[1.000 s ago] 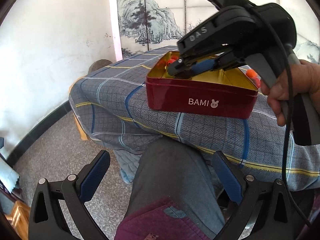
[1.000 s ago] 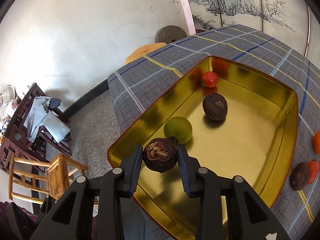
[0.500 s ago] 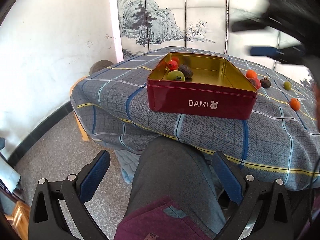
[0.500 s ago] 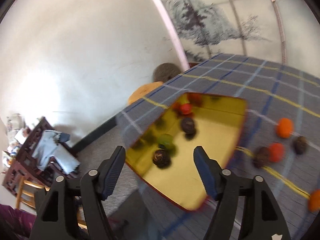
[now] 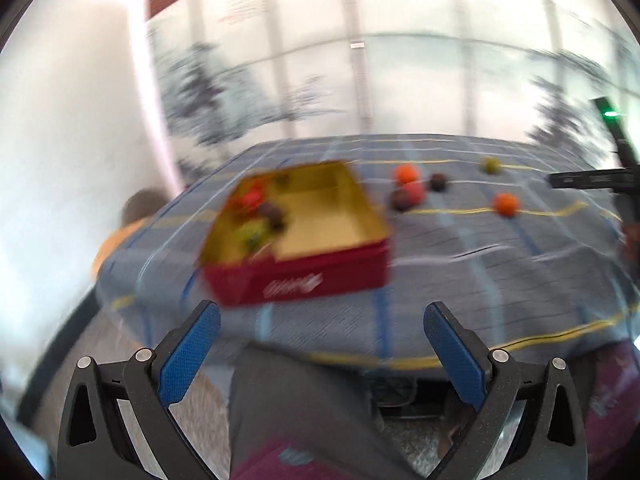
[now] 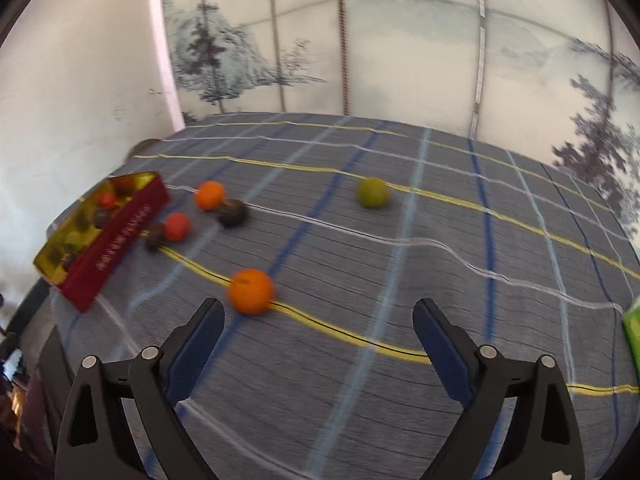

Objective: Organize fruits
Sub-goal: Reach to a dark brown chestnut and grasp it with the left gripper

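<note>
A red tin with a gold inside sits on the plaid tablecloth and holds several small fruits. Loose fruits lie on the cloth beside it: a near orange one, a green one, another orange one, a red one and two dark ones. My right gripper is open and empty, just right of the near orange fruit. My left gripper is open and empty, in front of the table edge below the tin. The left wrist view is blurred.
The plaid tablecloth covers the table and hangs over its front edge. A painted folding screen stands behind the table. A green object shows at the right edge. The person's grey trouser leg is below the left gripper.
My right gripper let the dark fruit go in the tin, opened, and swung right over the cloth toward the loose fruits. My left gripper has risen and tilted toward the table.
</note>
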A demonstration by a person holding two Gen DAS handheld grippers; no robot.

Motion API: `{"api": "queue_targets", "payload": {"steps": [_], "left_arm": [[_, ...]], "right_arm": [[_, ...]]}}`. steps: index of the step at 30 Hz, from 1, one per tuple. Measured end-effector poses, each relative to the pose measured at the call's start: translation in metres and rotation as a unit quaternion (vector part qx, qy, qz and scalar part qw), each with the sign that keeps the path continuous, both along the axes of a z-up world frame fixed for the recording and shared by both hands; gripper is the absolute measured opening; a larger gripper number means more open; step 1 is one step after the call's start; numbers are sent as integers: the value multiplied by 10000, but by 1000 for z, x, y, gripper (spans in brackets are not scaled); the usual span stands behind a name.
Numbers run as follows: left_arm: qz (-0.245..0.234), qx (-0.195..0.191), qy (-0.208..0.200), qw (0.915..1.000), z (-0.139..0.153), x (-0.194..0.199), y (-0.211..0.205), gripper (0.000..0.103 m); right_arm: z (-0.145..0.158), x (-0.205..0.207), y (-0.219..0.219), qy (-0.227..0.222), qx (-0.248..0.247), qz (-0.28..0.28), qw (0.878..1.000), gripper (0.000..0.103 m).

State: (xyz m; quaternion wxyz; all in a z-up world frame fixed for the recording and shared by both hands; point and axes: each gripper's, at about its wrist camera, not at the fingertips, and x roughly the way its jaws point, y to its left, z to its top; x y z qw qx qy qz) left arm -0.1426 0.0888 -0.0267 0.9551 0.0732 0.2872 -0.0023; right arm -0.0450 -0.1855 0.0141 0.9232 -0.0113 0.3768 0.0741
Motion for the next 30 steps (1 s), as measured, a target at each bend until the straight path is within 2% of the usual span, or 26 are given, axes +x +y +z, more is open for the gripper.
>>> {"api": "queue_targets", "payload": {"steps": [4, 7, 9, 11, 13, 14, 18, 22, 24, 27, 28, 29, 30], "left_arm": [[-888, 234, -13, 9958, 33, 25, -35, 101], [-1483, 43, 519, 9876, 45, 73, -54, 101], [-1665, -57, 729, 9833, 50, 106, -58, 94], [-1852, 107, 914, 9784, 51, 139, -65, 82], [-2071, 221, 1404, 9679, 44, 176, -73, 67], [-2099, 247, 1568, 9648, 40, 191, -74, 56], [-2265, 553, 1982, 9520, 18, 232, -81, 52], [-2516, 932, 2289, 9358, -7, 244, -90, 50], [-2516, 1099, 2426, 9305, -20, 250, -91, 50], [-2443, 1185, 2555, 9279, -35, 260, -89, 49], [-2428, 1134, 2602, 9276, -37, 262, -88, 47], [-2400, 1080, 2666, 9272, -40, 263, -87, 37], [-2350, 1015, 2621, 9305, -41, 263, -86, 37]], "right_arm": [[-12, 1, -33, 98, 190, -275, 9994, 94], [-22, 2, -45, 155, 436, -319, 9984, 94], [-32, 1, -48, 217, 542, -301, 9978, 95], [-37, 0, -49, 284, 586, -282, 9975, 95], [-33, -3, -46, 140, 644, -155, 9977, 98], [-33, -5, -46, 126, 636, -139, 9978, 98], [-32, -7, -41, 53, 624, 55, 9980, 98], [-32, -7, -42, 30, 739, 160, 9971, 98], [-32, -7, -42, 32, 779, 183, 9968, 98], [-31, -7, -41, 30, 788, 216, 9966, 98], [-31, -8, -41, 28, 788, 220, 9966, 98], [-32, -8, -41, 34, 793, 226, 9966, 98], [-32, -7, -41, 48, 795, 231, 9966, 98]]}}
